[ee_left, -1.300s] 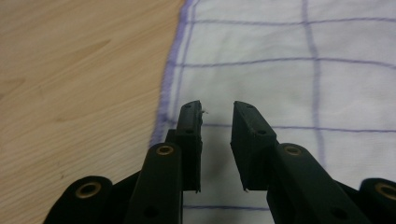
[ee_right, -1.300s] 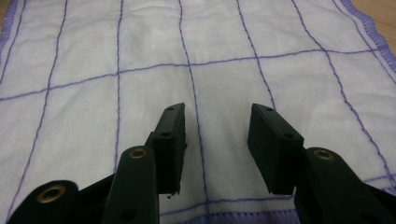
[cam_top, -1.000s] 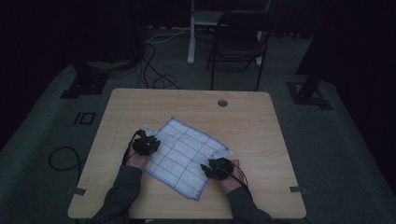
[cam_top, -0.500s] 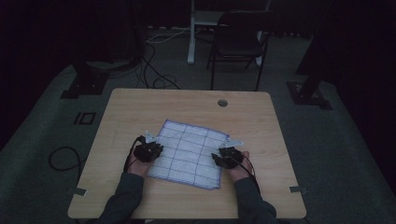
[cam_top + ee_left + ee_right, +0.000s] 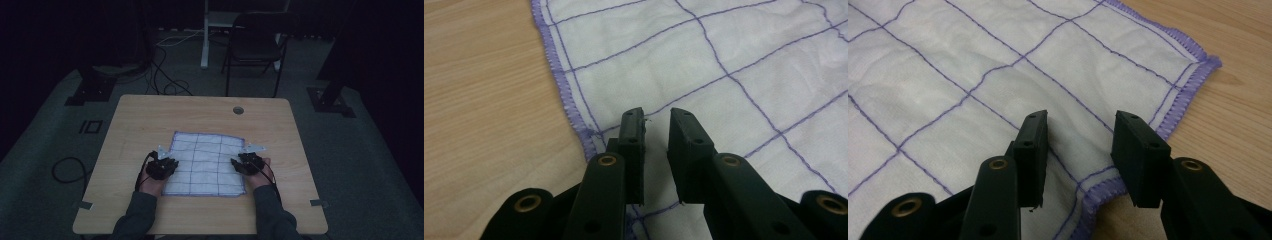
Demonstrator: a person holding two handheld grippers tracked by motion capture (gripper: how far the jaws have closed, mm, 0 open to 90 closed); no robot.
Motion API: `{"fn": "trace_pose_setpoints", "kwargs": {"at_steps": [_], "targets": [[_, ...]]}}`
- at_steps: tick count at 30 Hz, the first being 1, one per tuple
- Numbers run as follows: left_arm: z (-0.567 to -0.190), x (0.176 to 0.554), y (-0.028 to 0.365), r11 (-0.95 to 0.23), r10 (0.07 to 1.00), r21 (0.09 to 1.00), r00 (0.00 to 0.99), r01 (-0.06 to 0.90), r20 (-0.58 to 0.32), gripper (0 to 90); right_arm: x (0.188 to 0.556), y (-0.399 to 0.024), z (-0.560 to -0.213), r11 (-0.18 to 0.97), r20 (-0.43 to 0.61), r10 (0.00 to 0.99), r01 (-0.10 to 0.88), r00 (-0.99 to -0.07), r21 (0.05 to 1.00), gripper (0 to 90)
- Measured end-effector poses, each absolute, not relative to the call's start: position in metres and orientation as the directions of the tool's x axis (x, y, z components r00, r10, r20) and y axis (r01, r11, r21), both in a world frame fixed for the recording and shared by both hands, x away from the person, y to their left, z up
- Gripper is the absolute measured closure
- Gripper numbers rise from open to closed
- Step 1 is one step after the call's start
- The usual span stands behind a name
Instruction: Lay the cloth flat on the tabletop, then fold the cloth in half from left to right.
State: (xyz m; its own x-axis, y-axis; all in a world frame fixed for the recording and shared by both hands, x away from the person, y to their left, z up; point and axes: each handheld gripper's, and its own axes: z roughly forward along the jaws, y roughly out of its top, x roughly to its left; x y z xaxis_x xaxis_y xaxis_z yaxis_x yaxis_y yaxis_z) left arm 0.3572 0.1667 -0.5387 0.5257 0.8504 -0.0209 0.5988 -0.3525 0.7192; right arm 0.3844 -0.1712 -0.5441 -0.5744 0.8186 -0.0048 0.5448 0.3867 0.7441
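While the white cloth (image 5: 205, 164) with its purple grid lies spread flat near the middle of the wooden table (image 5: 140, 120), the left gripper (image 5: 161, 167) sits over its left edge and the right gripper (image 5: 248, 164) over its right edge, both with jaws parted and nothing between them. If either one closes where it is, I'd guess it could pinch only a shallow bit of hem that slips free, or drag that side and rumple the cloth.

A dark chair (image 5: 256, 47) stands beyond the table (image 5: 150, 115), cables (image 5: 165, 82) seemingly nearby.
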Motion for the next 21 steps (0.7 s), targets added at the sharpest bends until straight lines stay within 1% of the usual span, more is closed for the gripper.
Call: {"fn": "trace_pose_setpoints", "kwargs": {"at_steps": [6,9,15,21], "targets": [[-0.538,0.349,0.164,-0.355,0.846,0.719,0.533,0.597,-0.025,76.9,0.386,-0.173,-0.545,0.38,0.001,0.818,0.542,-0.575,0.749,58.2],[-0.538,0.349,0.165,-0.347,0.847,0.723,0.531,0.597,-0.032,71.6,0.387,-0.173,-0.545,0.378,0.004,0.818,0.544,-0.575,0.749,58.2],[-0.533,0.352,0.17,-0.311,0.858,0.744,0.512,0.591,-0.048,63.7,0.386,-0.173,-0.545,0.376,0.006,0.82,0.547,-0.573,0.748,58.0],[-0.531,0.36,0.178,-0.269,0.893,0.742,0.448,0.614,-0.047,59.7,0.386,-0.173,-0.545,0.375,0.007,0.821,0.548,-0.571,0.748,57.9]]}}
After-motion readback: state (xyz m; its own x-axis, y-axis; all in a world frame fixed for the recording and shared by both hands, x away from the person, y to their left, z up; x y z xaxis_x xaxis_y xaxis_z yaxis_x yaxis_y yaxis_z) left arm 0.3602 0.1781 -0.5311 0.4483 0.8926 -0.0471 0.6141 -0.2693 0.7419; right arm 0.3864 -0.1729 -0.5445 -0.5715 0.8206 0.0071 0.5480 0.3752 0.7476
